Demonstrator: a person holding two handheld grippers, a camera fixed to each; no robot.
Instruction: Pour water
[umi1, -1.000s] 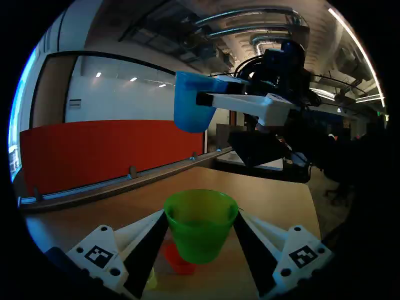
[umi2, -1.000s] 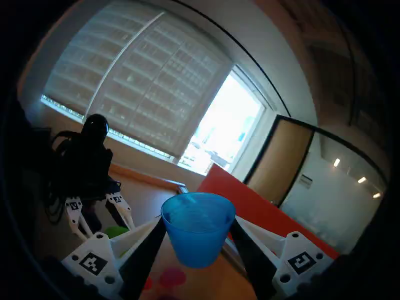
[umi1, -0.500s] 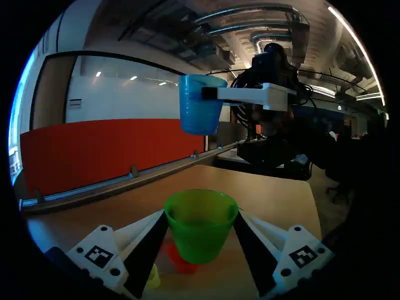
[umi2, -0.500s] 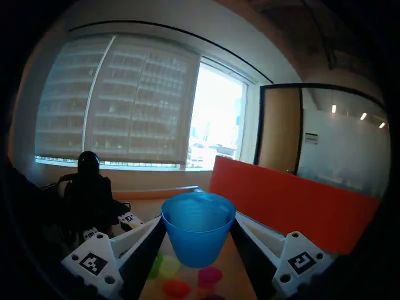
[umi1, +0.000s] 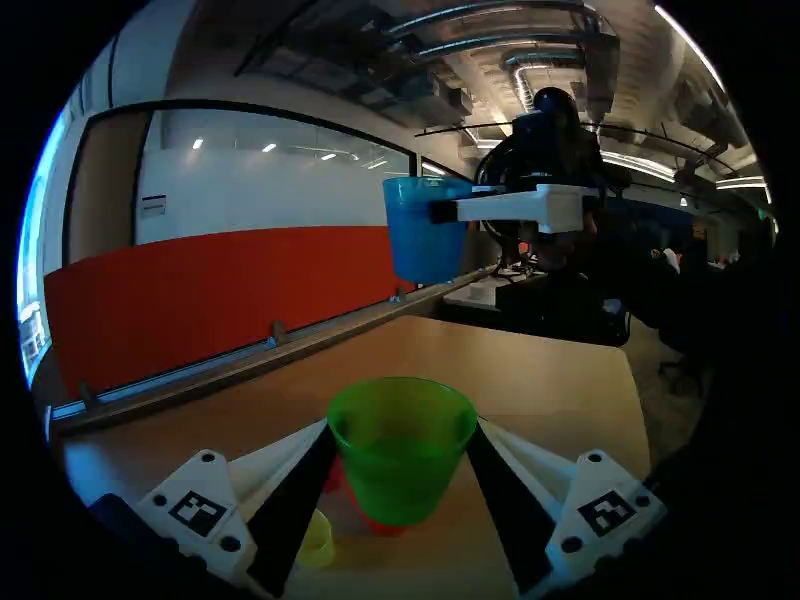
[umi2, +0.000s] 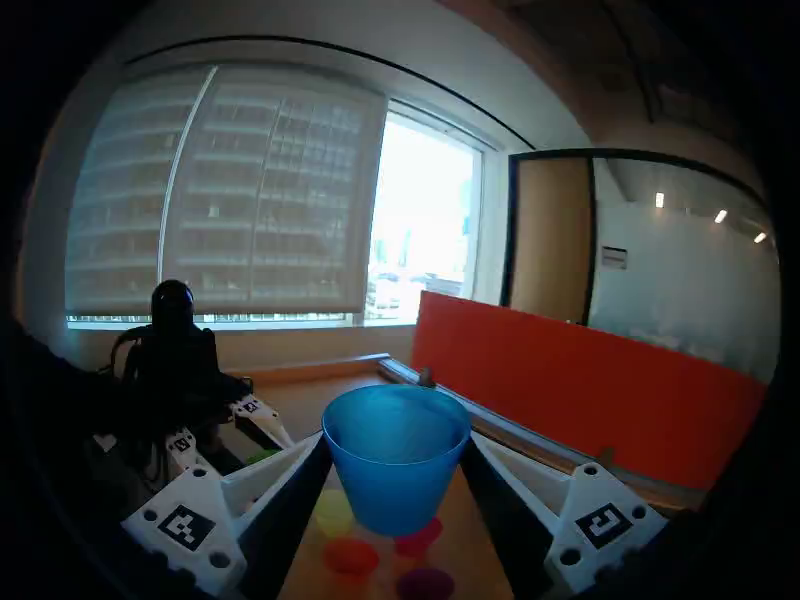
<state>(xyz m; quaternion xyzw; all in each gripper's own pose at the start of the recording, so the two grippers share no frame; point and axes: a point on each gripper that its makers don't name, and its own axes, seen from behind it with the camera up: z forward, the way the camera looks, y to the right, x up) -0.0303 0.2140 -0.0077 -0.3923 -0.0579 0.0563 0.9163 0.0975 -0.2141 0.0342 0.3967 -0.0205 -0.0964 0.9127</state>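
A long wooden bench (umi1: 520, 375) runs along a red wall (umi1: 200, 290), with pipes on the ceiling above.

In the left gripper view, the left gripper (umi1: 400, 432) is clamped on a green cup (umi1: 402, 470), one finger on each side. The cup stands up straight, low over the near edge of the bench. I cannot tell if there is water in it. Under it on the bench are a small yellow cup (umi1: 318, 538) and a small red cup (umi1: 385, 522). Up in the air, over the far edge of the bench, the right gripper (umi1: 432, 213) holds a blue cup (umi1: 424, 235), also straight up. The two cups are well apart.

In the right gripper view, there is a bright window (umi2: 420, 240) with blinds. The right gripper squeezes the blue cup from both sides. I can see into the cup, but I cannot tell if it has water. More small cups (umi2: 350, 555) sit on the bench below.

I think no water is being poured yet. Next, the blue cup should come over the green one and tip slowly, so nothing spills.
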